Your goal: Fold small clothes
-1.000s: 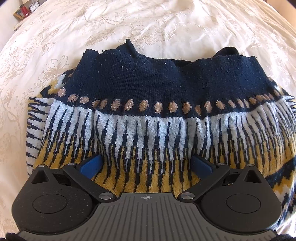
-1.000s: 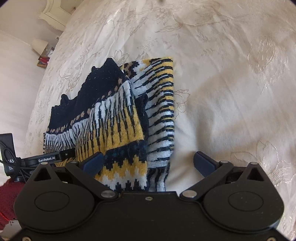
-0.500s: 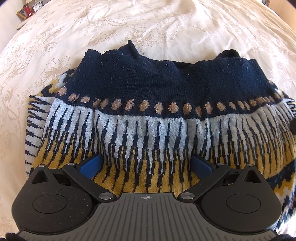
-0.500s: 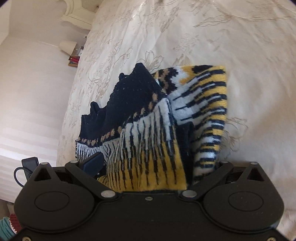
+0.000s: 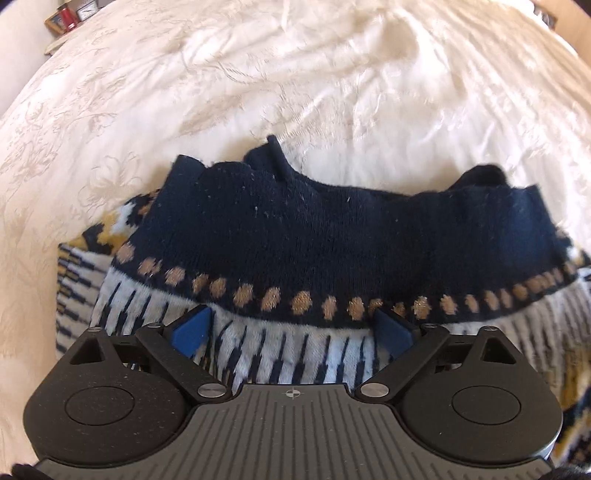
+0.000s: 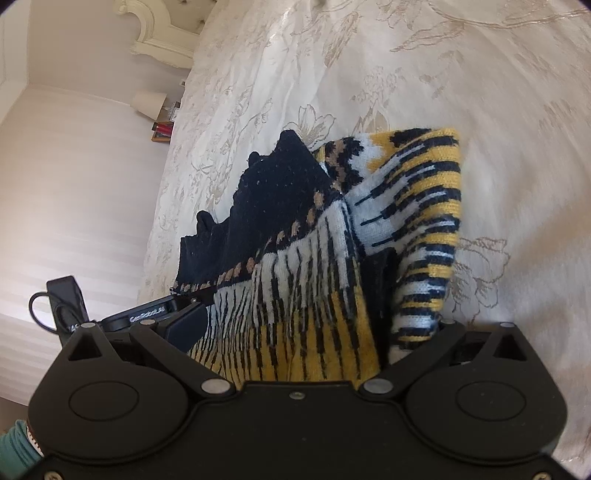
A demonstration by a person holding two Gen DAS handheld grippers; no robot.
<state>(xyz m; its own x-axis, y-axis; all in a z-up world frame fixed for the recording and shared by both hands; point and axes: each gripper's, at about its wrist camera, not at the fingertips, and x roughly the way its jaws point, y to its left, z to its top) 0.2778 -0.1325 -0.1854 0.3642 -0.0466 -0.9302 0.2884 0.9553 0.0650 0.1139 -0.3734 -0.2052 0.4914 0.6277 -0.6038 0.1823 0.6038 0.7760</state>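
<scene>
A small knit sweater [image 5: 314, 229] in navy, white and yellow lies folded on the cream bedspread [image 5: 295, 74], navy neck band farthest from me. My left gripper [image 5: 293, 328] is open, its blue pads [image 5: 192, 330] spread wide over the white striped band just below the row of tan dots. In the right wrist view the sweater [image 6: 295, 280] bunches up between the fingers of my right gripper [image 6: 314, 325], which stands open. Its right fingertip is hidden behind a striped sleeve [image 6: 424, 236]. The left gripper [image 6: 147, 314] shows at the sweater's far side.
Flowered bedspread [image 6: 480, 92] stretches around the sweater on all sides. A carved white headboard [image 6: 162, 33], a lamp [image 6: 147, 103] and bedside items [image 5: 64, 16] sit beyond the bed's edge. A teal sleeve [image 6: 14, 446] shows at the lower left.
My left gripper slid forward over the sweater from the yellow band to the white band. My right gripper moved in from the bedspread onto the sweater's side, so fabric now fills its opening.
</scene>
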